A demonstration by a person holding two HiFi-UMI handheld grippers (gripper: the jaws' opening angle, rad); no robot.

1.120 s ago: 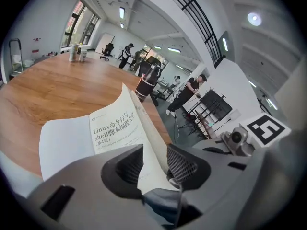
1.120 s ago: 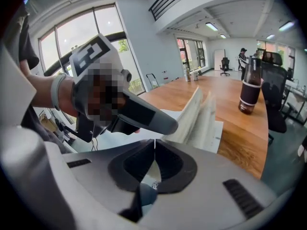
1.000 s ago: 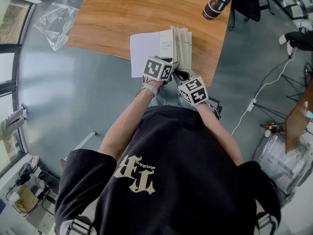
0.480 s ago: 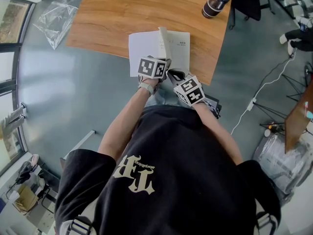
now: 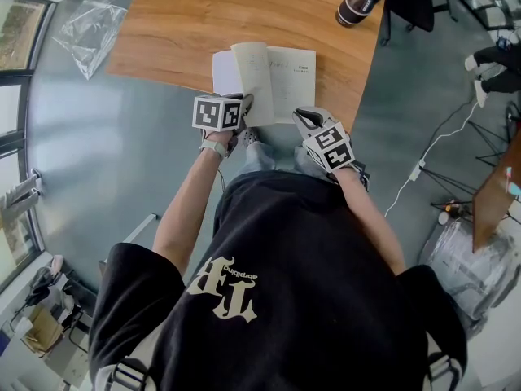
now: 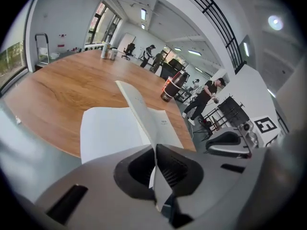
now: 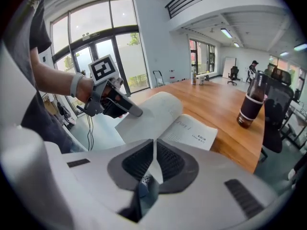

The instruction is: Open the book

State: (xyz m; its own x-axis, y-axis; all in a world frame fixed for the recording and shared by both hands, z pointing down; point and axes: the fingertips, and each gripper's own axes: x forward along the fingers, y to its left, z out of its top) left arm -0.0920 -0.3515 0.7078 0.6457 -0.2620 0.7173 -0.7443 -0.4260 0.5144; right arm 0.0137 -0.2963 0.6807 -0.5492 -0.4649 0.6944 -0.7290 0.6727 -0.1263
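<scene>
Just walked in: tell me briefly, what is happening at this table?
A person with a gripper in each hand works on a book lying open at the near edge of a wooden table. The left gripper has its jaws shut on one page, lifted mid-turn. The right gripper sits at the book's near right corner; its jaws, almost together, have just been opening, and whether paper lies between them is unclear.

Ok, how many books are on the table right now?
1. The book lies open at the near edge of the table, with the left gripper holding one page up. The gripper views show no other book farther along the table.
</scene>
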